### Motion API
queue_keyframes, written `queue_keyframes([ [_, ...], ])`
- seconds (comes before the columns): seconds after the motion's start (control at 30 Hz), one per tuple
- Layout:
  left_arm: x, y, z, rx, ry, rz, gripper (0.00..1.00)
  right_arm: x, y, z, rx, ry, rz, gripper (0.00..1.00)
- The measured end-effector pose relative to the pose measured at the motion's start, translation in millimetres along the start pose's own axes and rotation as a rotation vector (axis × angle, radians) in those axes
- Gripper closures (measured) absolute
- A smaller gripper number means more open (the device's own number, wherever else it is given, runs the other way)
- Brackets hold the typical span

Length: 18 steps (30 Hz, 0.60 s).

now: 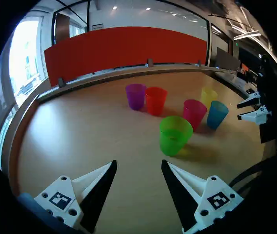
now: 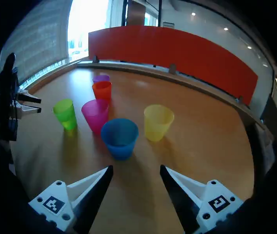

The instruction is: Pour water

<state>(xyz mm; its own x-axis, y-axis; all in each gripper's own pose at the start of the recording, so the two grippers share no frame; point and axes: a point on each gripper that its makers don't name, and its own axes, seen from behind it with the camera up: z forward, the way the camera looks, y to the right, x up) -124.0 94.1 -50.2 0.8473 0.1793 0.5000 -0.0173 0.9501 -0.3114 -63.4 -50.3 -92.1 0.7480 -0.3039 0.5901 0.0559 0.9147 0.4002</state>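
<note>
Several plastic cups stand upright on a wooden table. In the left gripper view a green cup [image 1: 175, 135] stands nearest, just beyond my open left gripper [image 1: 139, 165]; behind it are pink [image 1: 194, 113], blue [image 1: 217, 114], yellow [image 1: 208, 96], red [image 1: 155, 100] and purple [image 1: 135, 96] cups. In the right gripper view the blue cup [image 2: 119, 138] is closest to my open right gripper [image 2: 136, 169], with the yellow cup [image 2: 158, 122], pink cup [image 2: 95, 115], green cup [image 2: 65, 113], red cup [image 2: 102, 91] and purple cup [image 2: 101, 78] around it. Neither gripper holds anything.
A red divider panel [image 1: 126, 48] runs along the table's far edge. The right gripper [image 1: 253, 109] appears at the right edge of the left gripper view; the left gripper [image 2: 23, 103] appears at the left of the right gripper view. Windows lie beyond.
</note>
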Motion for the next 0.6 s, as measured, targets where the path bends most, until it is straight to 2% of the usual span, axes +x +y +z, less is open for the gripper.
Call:
queue_keyframes([
  [0.3, 7, -21.4, -13.8, 0.063, 0.036, -0.047, 0.16, 18, 18, -11.1, -0.079, 0.086, 0.065, 0.08],
  [0.47, 12, -36.9, -23.3, 0.107, 0.067, -0.098, 0.16, 30, 39, -16.8, -0.146, 0.149, 0.11, 0.07],
  [0.6, 23, -50.7, -33.5, 0.14, 0.107, -0.141, 0.16, 50, 59, -24.7, -0.201, 0.228, 0.147, 0.08],
])
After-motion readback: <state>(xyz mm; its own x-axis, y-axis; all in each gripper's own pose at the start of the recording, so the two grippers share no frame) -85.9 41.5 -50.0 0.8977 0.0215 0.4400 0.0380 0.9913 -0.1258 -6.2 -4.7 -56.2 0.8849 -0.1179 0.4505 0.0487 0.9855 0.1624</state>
